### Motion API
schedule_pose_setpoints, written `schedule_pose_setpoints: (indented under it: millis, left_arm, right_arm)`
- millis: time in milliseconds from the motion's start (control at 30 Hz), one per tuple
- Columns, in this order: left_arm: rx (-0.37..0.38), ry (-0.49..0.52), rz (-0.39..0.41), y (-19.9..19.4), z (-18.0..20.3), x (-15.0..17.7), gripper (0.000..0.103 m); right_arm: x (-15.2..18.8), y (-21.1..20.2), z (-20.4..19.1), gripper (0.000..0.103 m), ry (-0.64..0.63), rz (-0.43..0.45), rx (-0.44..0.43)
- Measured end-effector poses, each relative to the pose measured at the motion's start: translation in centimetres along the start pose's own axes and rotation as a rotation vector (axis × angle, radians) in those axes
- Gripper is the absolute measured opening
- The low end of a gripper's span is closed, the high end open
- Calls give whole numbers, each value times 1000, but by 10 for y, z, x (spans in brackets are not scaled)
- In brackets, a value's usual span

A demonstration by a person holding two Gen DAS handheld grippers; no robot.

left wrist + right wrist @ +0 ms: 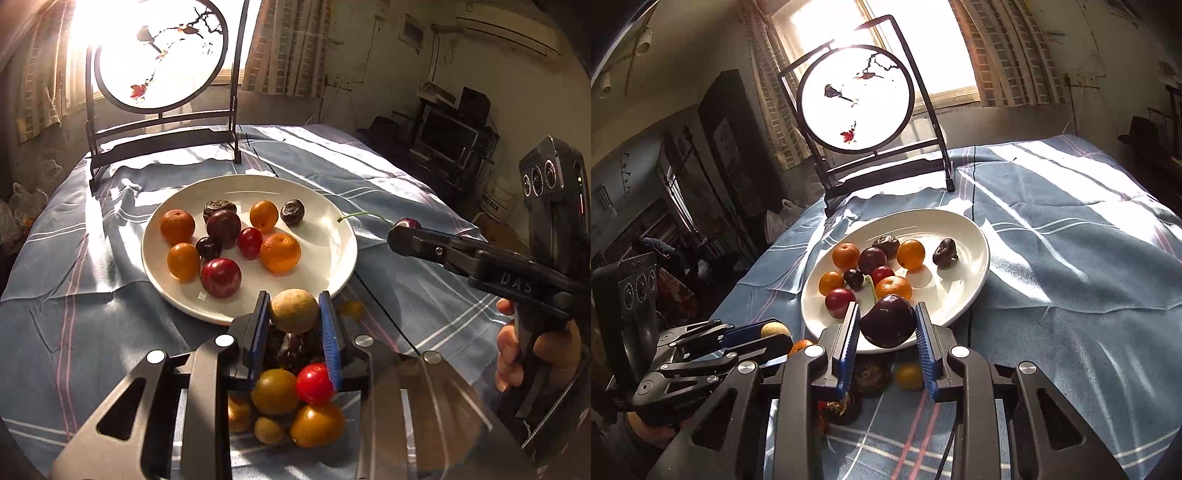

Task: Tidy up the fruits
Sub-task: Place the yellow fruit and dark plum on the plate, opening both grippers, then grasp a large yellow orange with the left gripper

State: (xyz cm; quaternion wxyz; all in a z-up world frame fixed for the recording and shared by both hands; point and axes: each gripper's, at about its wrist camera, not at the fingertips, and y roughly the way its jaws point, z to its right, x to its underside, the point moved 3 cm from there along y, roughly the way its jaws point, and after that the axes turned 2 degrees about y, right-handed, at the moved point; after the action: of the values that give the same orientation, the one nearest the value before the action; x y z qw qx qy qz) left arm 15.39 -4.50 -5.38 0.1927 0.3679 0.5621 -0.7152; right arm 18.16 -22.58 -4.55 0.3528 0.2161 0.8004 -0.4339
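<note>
Pinching a tan round fruit (pixel 294 311), left tongs (pixel 294 314), right tongs (pixel 887 325) gripping a dark cherry (pixel 887 325) (glossy, green-stemmed)

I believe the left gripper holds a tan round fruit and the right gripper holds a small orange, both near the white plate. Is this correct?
Not quite. The right gripper holds a dark red cherry, not an orange; the right wrist view shows it between the blue pads. The left gripper does hold the tan round fruit, near the white plate.

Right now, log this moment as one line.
left gripper: shut on tan fruit | right gripper: shut on cherry | both near white plate
</note>
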Motion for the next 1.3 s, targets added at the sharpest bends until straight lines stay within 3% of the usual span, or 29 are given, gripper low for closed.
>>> schedule_pose_setpoints:
  millis: [167, 233, 433, 600, 767, 833, 867, 1200, 1300]
  left_arm:
    - [-13, -39, -67, 45, -11, -13, 28]
    - [-29, -55, -64, 46, -15, -13, 44]
    - [-27, -63, -7, 2, -16, 4, 48]
    - [-4, -16, 1, -40, -4, 49, 57]
    - [-2, 29, -51, -40, 14, 92, 56]
    - [8, 22, -74, -31, 18, 99, 42]
    - [12, 21, -83, -27, 20, 100, 40]
    - [-55, 93, -118, 11, 37, 101, 46]
    - [-38, 52, -105, 7, 32, 100, 41]
  right_arm:
    - [-12, 37, 2, 31, -17, -32, 34]
    - [-15, 37, 1, 36, -30, -14, 44]
    - [-1, 6, -7, 37, -52, 17, 28]
    - [31, -23, 3, 37, -20, 12, 25]
    - [66, -36, 16, 37, 36, -8, 21]
    - [76, -37, 18, 37, 53, -16, 20]
    - [79, -37, 19, 37, 60, -20, 18]
    - [89, -30, 15, 37, 40, -66, 22]
    - [82, -18, 12, 38, 24, -81, 32]
